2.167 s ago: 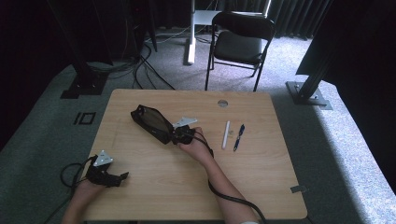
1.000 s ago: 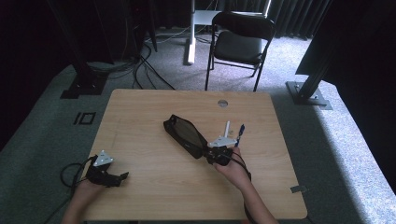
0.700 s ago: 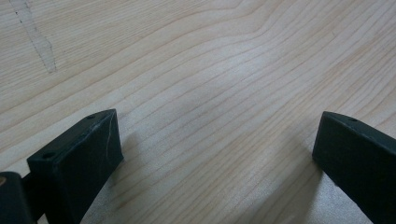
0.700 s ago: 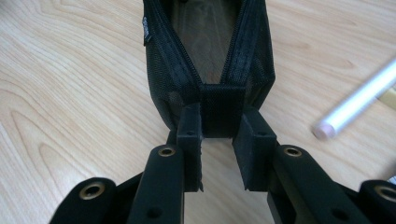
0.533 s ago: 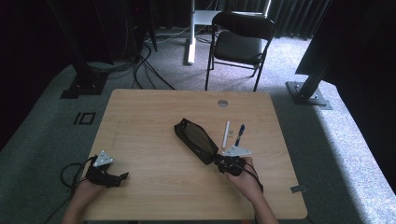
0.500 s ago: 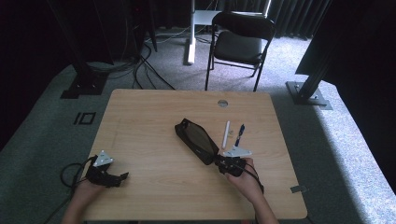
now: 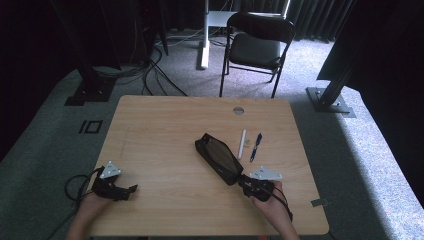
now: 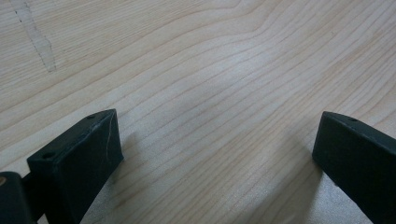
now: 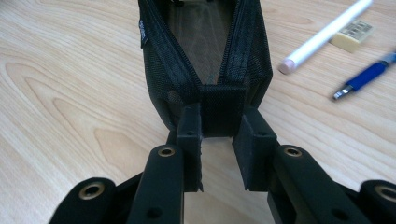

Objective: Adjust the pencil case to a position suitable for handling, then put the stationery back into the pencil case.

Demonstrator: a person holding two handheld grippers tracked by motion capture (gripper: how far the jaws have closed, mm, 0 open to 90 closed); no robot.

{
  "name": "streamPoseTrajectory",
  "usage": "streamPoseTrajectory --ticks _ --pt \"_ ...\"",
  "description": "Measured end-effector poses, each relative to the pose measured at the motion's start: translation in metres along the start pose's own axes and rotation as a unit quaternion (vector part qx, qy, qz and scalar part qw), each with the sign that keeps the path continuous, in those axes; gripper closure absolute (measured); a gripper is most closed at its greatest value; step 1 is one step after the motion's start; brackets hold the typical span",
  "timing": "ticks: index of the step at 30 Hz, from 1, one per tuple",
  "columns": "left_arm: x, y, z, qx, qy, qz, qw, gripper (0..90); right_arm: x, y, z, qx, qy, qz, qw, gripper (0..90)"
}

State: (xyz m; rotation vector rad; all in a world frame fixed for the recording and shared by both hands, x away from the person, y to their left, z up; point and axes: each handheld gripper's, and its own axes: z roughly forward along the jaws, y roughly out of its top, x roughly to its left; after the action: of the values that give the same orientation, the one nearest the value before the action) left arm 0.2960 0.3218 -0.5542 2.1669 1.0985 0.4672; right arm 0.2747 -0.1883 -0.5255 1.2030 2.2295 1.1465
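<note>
Evidently right tongs (image 9: 217, 154) pinched the end tab of the open mesh pouch (image 7: 218, 157) mid-worktop (image 7: 165, 120), presumably to position it beside the pens, while left tongs (image 8: 215, 154) rested spread near the front-left corner.

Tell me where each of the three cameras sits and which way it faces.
High view: above the person's side, facing forward and down on the table; both forearms show.
Left gripper view: on the left gripper, looking down at bare wood between open jaws.
Right gripper view: on the right gripper, looking along jaws clamped on the black mesh pouch.
Shared: pouch, white pen and blue pen appear in the high and right gripper views.
</note>
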Motion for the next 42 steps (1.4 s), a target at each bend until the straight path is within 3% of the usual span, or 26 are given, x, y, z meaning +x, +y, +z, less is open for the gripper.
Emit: streamPoseTrajectory --ticks 8,12,19,25,29,35,42 --pt "0.000 0.000 0.000 0.000 0.000 0.000 1.0000 1.6 0.002 -0.009 -0.011 -0.003 -0.005 0.005 1.0000 72.6" --pt "0.000 0.000 0.000 0.000 0.000 0.000 1.0000 1.6 0.002 -0.007 -0.017 -0.005 0.008 0.011 0.9999 59.5" --pt "0.000 0.000 0.000 0.000 0.000 0.000 1.0000 1.6 -0.007 0.000 -0.031 -0.036 0.015 0.023 0.9990 53.7" --pt "0.000 0.000 0.000 0.000 0.000 0.000 1.0000 1.6 -0.025 0.015 -0.040 -0.071 -0.009 0.039 0.9967 51.9" --pt "0.000 0.000 0.000 0.000 0.000 0.000 1.0000 1.6 -0.055 0.029 -0.025 -0.070 -0.049 0.067 0.9941 51.8" --pt "0.000 0.000 0.000 0.000 0.000 0.000 1.0000 1.6 -0.092 0.043 0.016 -0.045 -0.101 0.099 0.9889 52.5" --pt "0.000 0.000 0.000 0.000 0.000 0.000 1.0000 1.6 -0.116 0.048 0.064 -0.004 -0.121 0.131 0.9841 53.1"
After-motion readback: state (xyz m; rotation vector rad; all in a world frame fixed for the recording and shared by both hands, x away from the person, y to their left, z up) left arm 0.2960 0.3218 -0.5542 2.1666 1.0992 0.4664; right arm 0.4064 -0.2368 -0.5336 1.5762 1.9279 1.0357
